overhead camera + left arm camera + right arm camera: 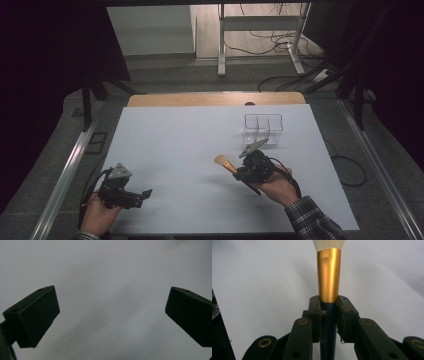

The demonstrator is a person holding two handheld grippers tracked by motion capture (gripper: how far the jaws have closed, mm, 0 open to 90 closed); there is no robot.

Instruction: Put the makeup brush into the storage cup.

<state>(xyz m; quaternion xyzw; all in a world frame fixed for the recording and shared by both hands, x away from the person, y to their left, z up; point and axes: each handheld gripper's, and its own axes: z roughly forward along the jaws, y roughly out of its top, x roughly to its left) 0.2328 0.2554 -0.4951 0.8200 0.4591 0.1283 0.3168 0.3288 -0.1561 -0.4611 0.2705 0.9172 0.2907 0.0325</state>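
Your left gripper (145,193) sits at the near left corner of the white table sheet (175,145), close to its near edge, jaws spread wide on nothing. To the right, your right gripper (236,172) is clamped on the makeup brush with a gold metal ferrule and pale bristles (223,162), bristles aimed far-left. Bare sheet lies between them. Farther right stands the clear plastic compartment organiser (262,127), near the sheet's far edge.

Black right gripper (329,305) (brass-ringed screws), grey plate, plaid sleeve (314,220)
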